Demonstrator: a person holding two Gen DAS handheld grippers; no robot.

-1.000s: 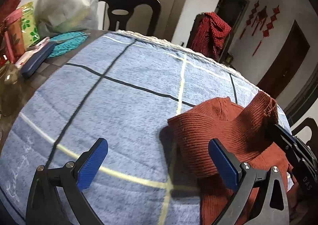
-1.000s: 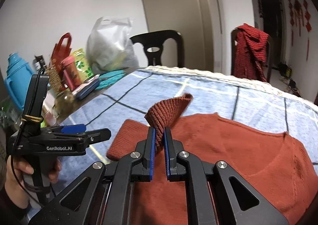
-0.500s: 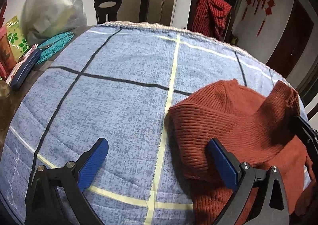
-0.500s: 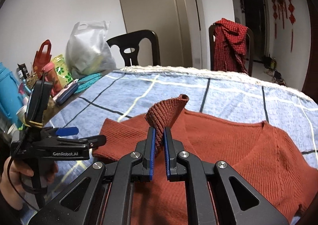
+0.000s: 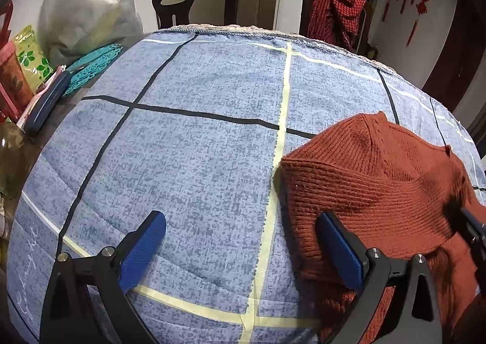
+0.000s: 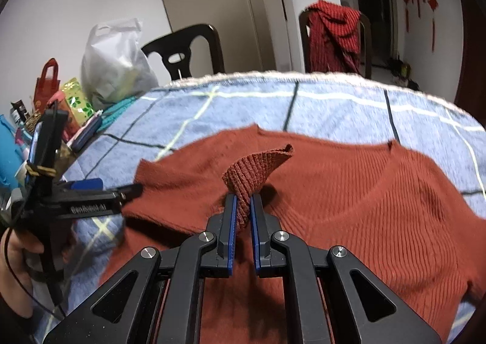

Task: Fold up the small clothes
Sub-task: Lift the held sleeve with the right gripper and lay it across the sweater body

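**Ribbed cuff pinched, sweater on desk**

My right hand-held gripper (image 6: 243, 216) pinched the rust sweater's (image 6: 379, 207) ribbed cuff (image 6: 258, 170). My left hand-held gripper (image 5: 243, 249) stood spread beside the knit, lying on the checked blue cloth (image 5: 197, 137) covering the desk.

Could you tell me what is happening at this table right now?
A person is folding a rust-red knit sweater that lies on a blue checked cloth. The right gripper is shut on a ribbed cuff and holds it up above the sweater's body. The left gripper is open at the sweater's left edge, holding nothing. The fold is not yet laid down.
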